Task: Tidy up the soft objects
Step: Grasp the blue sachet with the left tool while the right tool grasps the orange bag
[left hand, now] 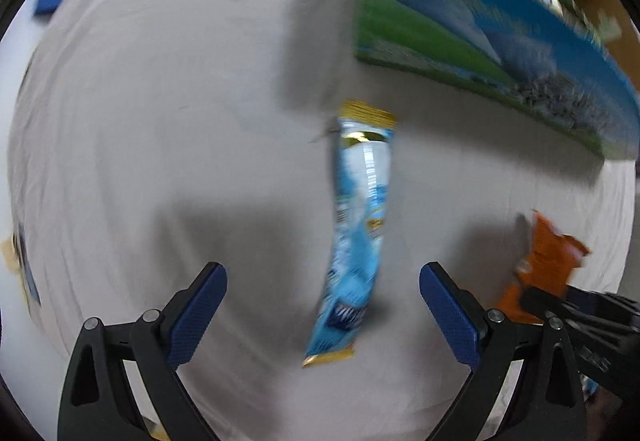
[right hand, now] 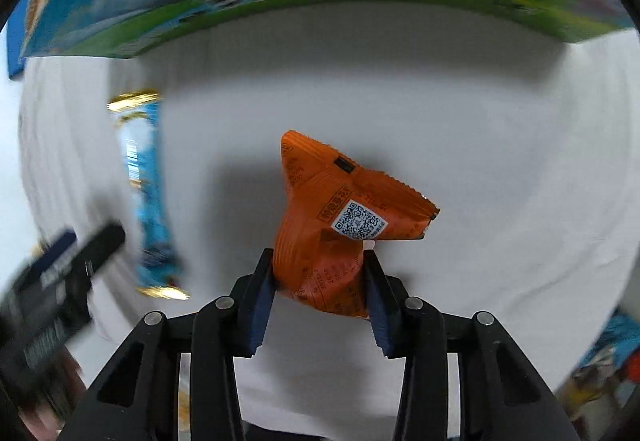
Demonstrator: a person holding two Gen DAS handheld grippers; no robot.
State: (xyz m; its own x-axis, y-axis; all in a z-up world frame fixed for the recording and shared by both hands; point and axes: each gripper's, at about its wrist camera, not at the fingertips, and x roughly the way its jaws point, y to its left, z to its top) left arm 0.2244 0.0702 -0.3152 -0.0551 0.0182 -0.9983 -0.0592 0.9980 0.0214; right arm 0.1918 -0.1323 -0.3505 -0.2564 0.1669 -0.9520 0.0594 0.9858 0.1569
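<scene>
Both claws same build: matte black linkage arms with triangular cutouts, round silver pivot pins at the joints. Left claw (left hand: 323, 305) has dark-blue textured pads; right claw (right hand: 319, 295) pads look blue too, though seen edge-on, so texture unclear.

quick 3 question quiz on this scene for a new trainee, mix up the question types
1. True or false: the right gripper has its jaws closed on the orange packet.
2. Multiple choice: the long blue packet on the white cloth lies
A. clamped in the left gripper
B. between that gripper's open jaws, untouched
C. inside the printed box
3. Fill in: both ends of the blue packet have a ____ coloured edge.

Key
1. True: both jaws press its sides and crumple it.
2. B
3. Gold
</scene>
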